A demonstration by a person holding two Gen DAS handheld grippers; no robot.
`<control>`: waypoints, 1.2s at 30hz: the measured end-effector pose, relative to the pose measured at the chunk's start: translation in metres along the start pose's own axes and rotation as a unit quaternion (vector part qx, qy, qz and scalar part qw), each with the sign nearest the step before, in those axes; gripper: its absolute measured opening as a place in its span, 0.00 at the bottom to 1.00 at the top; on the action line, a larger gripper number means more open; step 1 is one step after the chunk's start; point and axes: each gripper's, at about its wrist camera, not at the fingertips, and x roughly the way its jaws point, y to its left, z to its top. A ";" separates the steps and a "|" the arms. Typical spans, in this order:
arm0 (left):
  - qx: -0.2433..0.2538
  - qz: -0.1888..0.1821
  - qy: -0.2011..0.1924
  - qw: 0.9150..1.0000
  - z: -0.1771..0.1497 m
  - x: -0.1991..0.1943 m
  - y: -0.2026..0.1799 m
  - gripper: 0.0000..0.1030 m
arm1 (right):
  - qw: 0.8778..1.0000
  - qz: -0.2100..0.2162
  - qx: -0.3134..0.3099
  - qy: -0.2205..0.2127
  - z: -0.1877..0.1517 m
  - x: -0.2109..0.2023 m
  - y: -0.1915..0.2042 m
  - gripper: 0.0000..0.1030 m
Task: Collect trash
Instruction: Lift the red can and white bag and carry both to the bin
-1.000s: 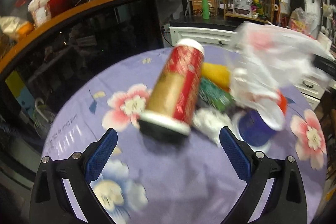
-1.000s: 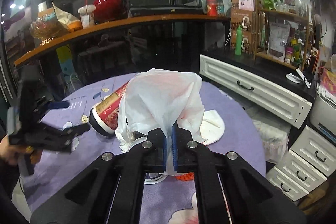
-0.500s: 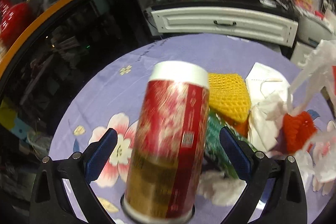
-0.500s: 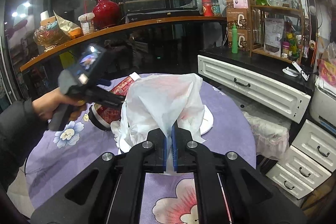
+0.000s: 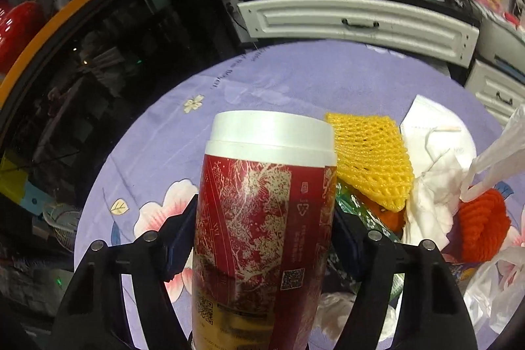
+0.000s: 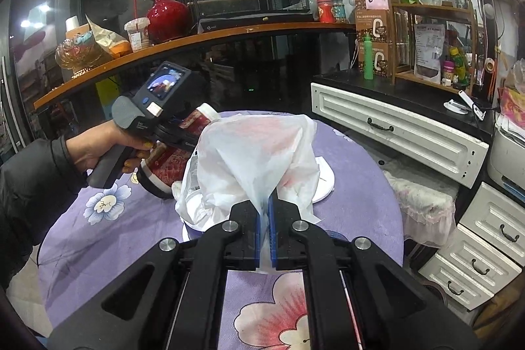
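Left wrist view: steep downward, close on red canister [image 5: 265, 218], table [image 5: 295, 77] beyond. Right wrist view: shallower, farther back, facing white bag [image 6: 252, 159], cabinets. Shared: canister, bag, table.

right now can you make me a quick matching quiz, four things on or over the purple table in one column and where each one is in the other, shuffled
Things:
1. red canister
2. white plastic bag
3. yellow foam net
4. orange foam net

Places:
A. pinched in the right gripper
B. on the trash pile just right of the canister's white cap
C. between the jaws of the left gripper
D. at the right edge of the left wrist view, by the bag's edge

Pairs: 1-C, 2-A, 3-B, 4-D
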 end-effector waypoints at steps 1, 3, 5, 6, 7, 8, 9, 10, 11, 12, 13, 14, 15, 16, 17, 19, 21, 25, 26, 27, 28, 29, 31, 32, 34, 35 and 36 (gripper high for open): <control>-0.002 0.000 -0.007 1.000 -0.002 -0.005 0.001 0.68 | 1.000 -0.001 -0.002 -0.002 0.000 -0.003 0.001 0.04; -0.007 0.000 -0.026 1.000 -0.010 -0.019 0.002 0.68 | 1.000 0.001 -0.003 -0.006 -0.001 -0.009 0.003 0.04; -0.017 0.004 -0.048 0.999 -0.022 -0.037 0.006 0.68 | 1.000 0.003 -0.005 -0.008 -0.003 -0.014 0.005 0.04; -0.025 0.004 -0.057 0.998 -0.027 -0.045 0.008 0.68 | 1.000 0.003 -0.006 -0.009 -0.004 -0.017 0.007 0.04; -0.034 0.005 -0.065 0.997 -0.034 -0.054 0.009 0.68 | 1.000 0.004 -0.006 -0.010 -0.005 -0.020 0.008 0.04; -0.040 0.005 -0.073 0.996 -0.040 -0.061 0.011 0.68 | 1.000 0.006 -0.006 -0.012 -0.007 -0.024 0.010 0.04; -0.047 0.005 -0.081 0.996 -0.046 -0.069 0.013 0.68 | 1.000 0.008 -0.006 -0.014 -0.008 -0.027 0.012 0.04; -0.057 0.005 -0.090 0.994 -0.054 -0.077 0.014 0.67 | 1.000 0.011 -0.007 -0.017 -0.009 -0.031 0.015 0.04; -0.066 0.004 -0.097 0.993 -0.060 -0.083 0.016 0.67 | 1.000 0.011 -0.009 -0.018 -0.011 -0.035 0.017 0.04; -0.073 0.004 -0.103 0.992 -0.067 -0.089 0.017 0.67 | 1.000 0.011 -0.011 -0.019 -0.012 -0.037 0.019 0.04; -0.080 0.004 -0.110 0.991 -0.075 -0.097 0.017 0.67 | 1.000 0.011 -0.013 -0.019 -0.015 -0.042 0.022 0.04; -0.085 0.006 -0.116 0.990 -0.081 -0.101 0.016 0.67 | 1.000 0.010 -0.014 -0.020 -0.018 -0.045 0.024 0.04; -0.091 0.007 -0.126 0.988 -0.090 -0.109 0.015 0.67 | 1.000 0.009 -0.015 -0.021 -0.020 -0.050 0.027 0.04; -0.094 0.008 -0.132 0.987 -0.094 -0.113 0.014 0.67 | 1.000 0.010 -0.015 -0.022 -0.023 -0.052 0.028 0.04; -0.097 0.008 -0.138 0.986 -0.100 -0.119 0.013 0.67 | 1.000 0.010 -0.015 -0.022 -0.025 -0.056 0.030 0.04; -0.105 0.004 -0.144 0.984 -0.110 -0.129 0.010 0.67 | 1.000 0.009 -0.014 -0.022 -0.030 -0.062 0.032 0.04; -0.113 -0.006 -0.149 0.982 -0.120 -0.139 0.007 0.67 | 1.000 0.008 -0.009 -0.022 -0.036 -0.069 0.033 0.04; -0.116 -0.020 -0.162 0.980 -0.131 -0.159 -0.005 0.67 | 1.000 0.005 0.000 -0.022 -0.046 -0.082 0.031 0.04; -0.115 -0.025 -0.166 0.979 -0.135 -0.165 -0.009 0.67 | 1.000 0.003 0.004 -0.022 -0.050 -0.087 0.030 0.04; -0.115 -0.029 -0.169 0.978 -0.139 -0.170 -0.013 0.67 | 1.000 0.001 0.007 -0.023 -0.054 -0.092 0.028 0.04; -0.114 -0.035 -0.174 0.977 -0.142 -0.176 -0.020 0.67 | 1.000 -0.002 0.009 -0.023 -0.056 -0.094 0.026 0.04; -0.111 -0.042 -0.180 0.977 -0.145 -0.182 -0.026 0.67 | 1.000 -0.004 0.013 -0.023 -0.058 -0.098 0.023 0.04; -0.105 -0.054 -0.188 0.975 -0.148 -0.192 -0.039 0.67 | 0.999 -0.012 0.022 -0.023 -0.065 -0.106 0.016 0.04; -0.102 -0.060 -0.192 0.974 -0.149 -0.197 -0.046 0.67 | 0.999 -0.017 0.027 -0.023 -0.069 -0.112 0.011 0.04; -0.093 -0.078 -0.204 0.971 -0.148 -0.209 -0.063 0.67 | 0.999 -0.028 0.035 -0.023 -0.076 -0.122 0.000 0.04; -0.090 -0.085 -0.209 0.970 -0.148 -0.213 -0.069 0.67 | 0.998 -0.035 0.038 -0.022 -0.080 -0.129 -0.006 0.04; -0.085 -0.095 -0.215 0.968 -0.148 -0.219 -0.078 0.67 | 0.998 -0.042 0.041 -0.021 -0.083 -0.133 -0.012 0.04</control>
